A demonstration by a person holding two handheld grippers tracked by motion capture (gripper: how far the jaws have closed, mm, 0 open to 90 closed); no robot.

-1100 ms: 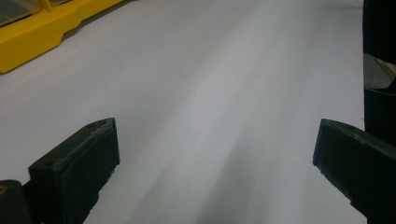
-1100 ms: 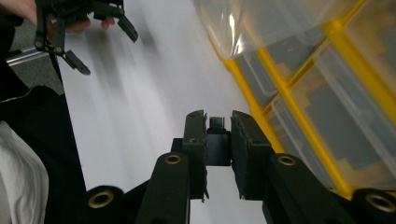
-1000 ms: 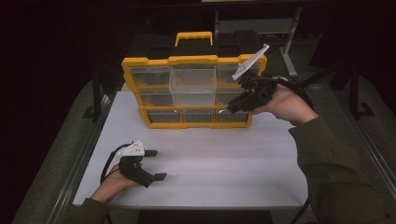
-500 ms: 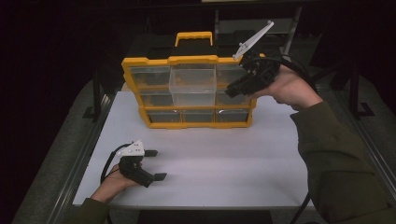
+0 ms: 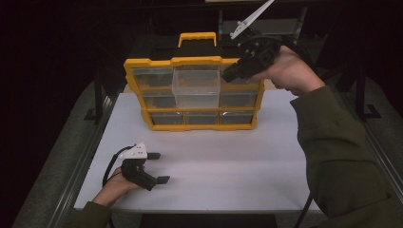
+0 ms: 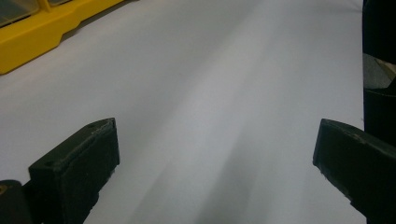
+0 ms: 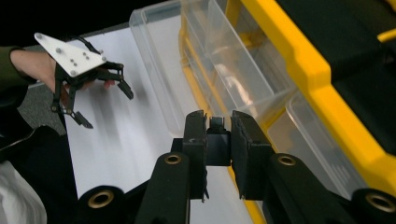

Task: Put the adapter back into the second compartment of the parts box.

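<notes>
A yellow organiser [image 5: 157, 127] with clear drawers stands upright at the back of the white table [image 5: 237, 175]. Its clear middle drawer [image 5: 196, 85] sticks out toward me and looks empty; it is the clear middle drawer [image 7: 219, 60] seen from above in the right gripper view. My right gripper [image 5: 229, 74] hovers at the organiser's upper right corner, pointing left and down. Its jaws are shut on a small dark piece [image 7: 218, 140]. My left gripper [image 5: 158, 167] rests open on the table at the front left, nothing between its jaws [image 6: 215, 158].
The organiser's black top carries a yellow handle [image 5: 197, 38]. Its yellow base [image 6: 37, 32] lies far ahead of the left gripper. A metal rail [image 5: 76, 175] runs along the table's left side. The left hand and its gripper [image 7: 106, 108] lie beyond the drawer.
My right gripper has risen from the right drawer of the middle row to the organiser's top right corner. The left gripper has stayed where it was.
</notes>
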